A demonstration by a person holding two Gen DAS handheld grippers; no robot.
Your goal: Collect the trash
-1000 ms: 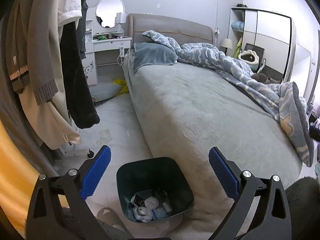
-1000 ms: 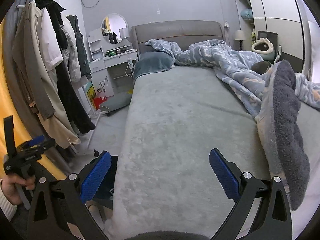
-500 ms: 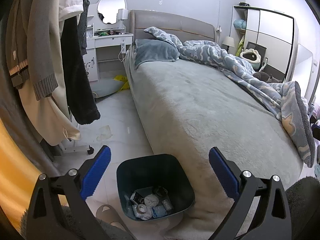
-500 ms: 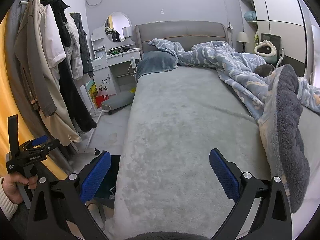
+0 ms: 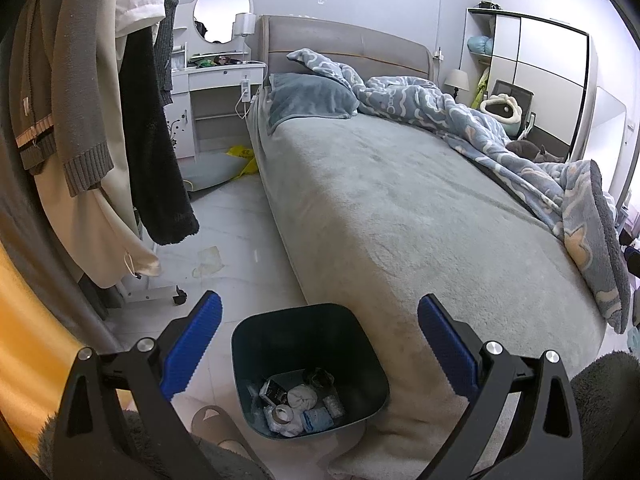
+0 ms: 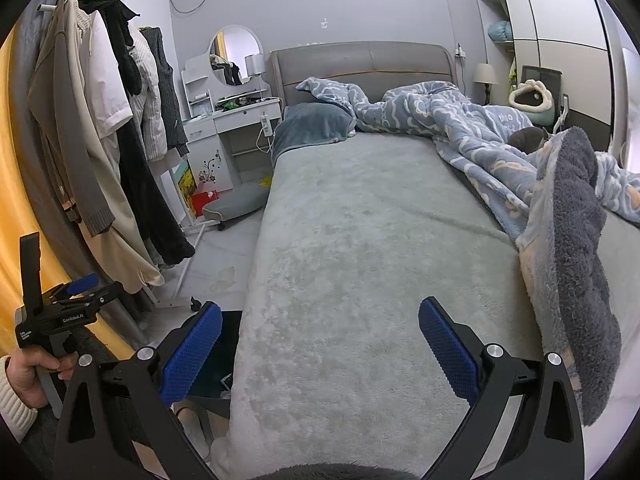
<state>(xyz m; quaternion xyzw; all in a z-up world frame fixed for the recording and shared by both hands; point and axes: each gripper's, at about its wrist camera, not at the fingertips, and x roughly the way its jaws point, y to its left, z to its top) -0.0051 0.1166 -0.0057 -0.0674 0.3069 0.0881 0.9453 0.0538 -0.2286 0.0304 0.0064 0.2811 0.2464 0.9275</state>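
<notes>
A dark teal trash bin (image 5: 280, 328) stands on the floor against the bed's near corner, with crumpled paper, tape rolls and wrappers (image 5: 298, 402) at its bottom. My left gripper (image 5: 319, 344) hangs open above the bin, nothing between its blue pads. My right gripper (image 6: 320, 350) is open over the grey bed cover (image 6: 360, 248), holding nothing. In the right wrist view the bin (image 6: 222, 356) peeks out beside the bed, and a hand (image 6: 28, 372) holds the left gripper's handle at the lower left. A pale scrap (image 5: 208, 260) lies flat on the floor tiles.
Coats (image 5: 80, 120) hang on a wheeled rack at the left. A rumpled blue duvet (image 5: 480, 128) covers the bed's right side. A white dressing table (image 5: 216, 92) with a floor cushion (image 6: 236, 204) stands at the back. A slipper (image 5: 212, 424) sits beside the bin.
Both views have shifted slightly backward and up, showing a little more floor and bed. Both grippers stayed open and empty.
</notes>
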